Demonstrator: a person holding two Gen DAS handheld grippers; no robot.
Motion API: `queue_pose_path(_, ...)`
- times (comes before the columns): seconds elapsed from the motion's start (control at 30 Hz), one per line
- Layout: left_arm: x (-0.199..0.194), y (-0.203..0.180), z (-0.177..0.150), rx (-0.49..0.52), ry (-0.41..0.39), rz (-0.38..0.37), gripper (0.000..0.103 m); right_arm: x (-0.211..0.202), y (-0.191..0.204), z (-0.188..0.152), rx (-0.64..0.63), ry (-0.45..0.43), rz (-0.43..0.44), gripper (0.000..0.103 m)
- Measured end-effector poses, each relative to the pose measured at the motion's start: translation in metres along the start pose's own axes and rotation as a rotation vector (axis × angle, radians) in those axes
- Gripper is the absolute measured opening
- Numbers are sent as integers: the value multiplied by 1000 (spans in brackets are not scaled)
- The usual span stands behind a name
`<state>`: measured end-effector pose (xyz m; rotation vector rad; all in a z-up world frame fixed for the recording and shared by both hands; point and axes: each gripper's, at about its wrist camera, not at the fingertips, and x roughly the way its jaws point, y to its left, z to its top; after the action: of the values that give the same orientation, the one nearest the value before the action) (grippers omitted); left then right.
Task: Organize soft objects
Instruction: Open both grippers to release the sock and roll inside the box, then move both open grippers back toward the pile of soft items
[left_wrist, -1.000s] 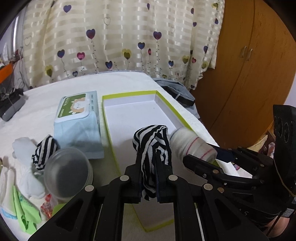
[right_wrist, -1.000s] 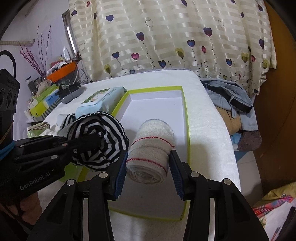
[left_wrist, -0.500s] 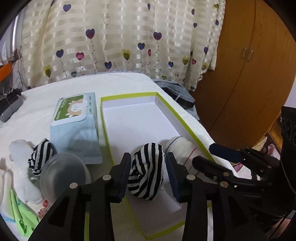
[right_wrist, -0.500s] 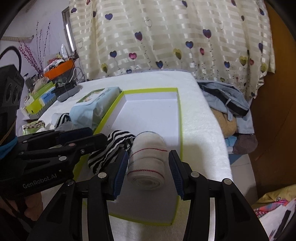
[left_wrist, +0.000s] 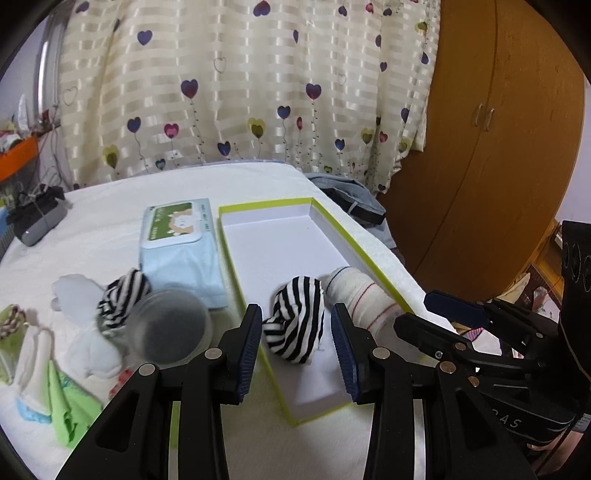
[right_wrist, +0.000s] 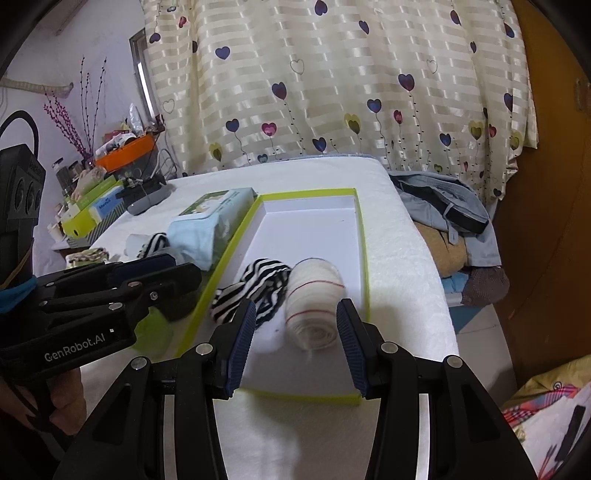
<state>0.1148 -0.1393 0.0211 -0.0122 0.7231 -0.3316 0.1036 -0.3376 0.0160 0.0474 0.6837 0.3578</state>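
A black-and-white striped sock roll (left_wrist: 297, 319) and a white sock roll with red lines (left_wrist: 364, 297) lie side by side at the near end of a white box with a lime rim (left_wrist: 332, 223). My left gripper (left_wrist: 299, 347) is open, its fingers on either side of the striped roll and apart from it. My right gripper (right_wrist: 295, 343) is open around the white roll (right_wrist: 314, 302), beside the striped roll (right_wrist: 255, 290), in the box (right_wrist: 364, 251). Another striped sock roll (left_wrist: 122, 295) lies on white socks (left_wrist: 88, 336) left of the box.
A blue wet-wipes pack (left_wrist: 181, 247) lies left of the box. A clear plastic cup (left_wrist: 168, 328) stands near my left fingers. Green and white cloths (left_wrist: 55, 398) lie at the left. Clothes (right_wrist: 443, 206) hang off the bed's right edge. A wooden wardrobe (left_wrist: 498, 147) stands on the right.
Both grippers have opened and let go of their sock rolls, which now rest in the box. Both grippers have pulled back a little.
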Motion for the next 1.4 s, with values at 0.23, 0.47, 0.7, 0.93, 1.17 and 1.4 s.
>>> queue_pose_path(0.23,-27,7,-12,-4,-22,18,37,-15,19,-8,-15,-23,-2,57)
queue_pose_path(0.47,-42,19,-23,-15,-24,29,37,-23,31,-15,1,-14,-8,57)
queue_pose_path(0.7,-55,33,-34,-25,-30,38,37,-31,45,-22,-7,-13,-19,57)
queue_pose_path(0.93,-67,46,-42,-35,-37,51,37,-34,64,-26,-36,-12,-10,57)
queue_pose_path(1.17,-75,57,-48,-48,-43,70,37,-36,79,-26,-55,-20,8,57)
queue_pose_path(1.4,-79,69,-53,-72,-44,85,37,-32,91,-25,-76,-8,18,57)
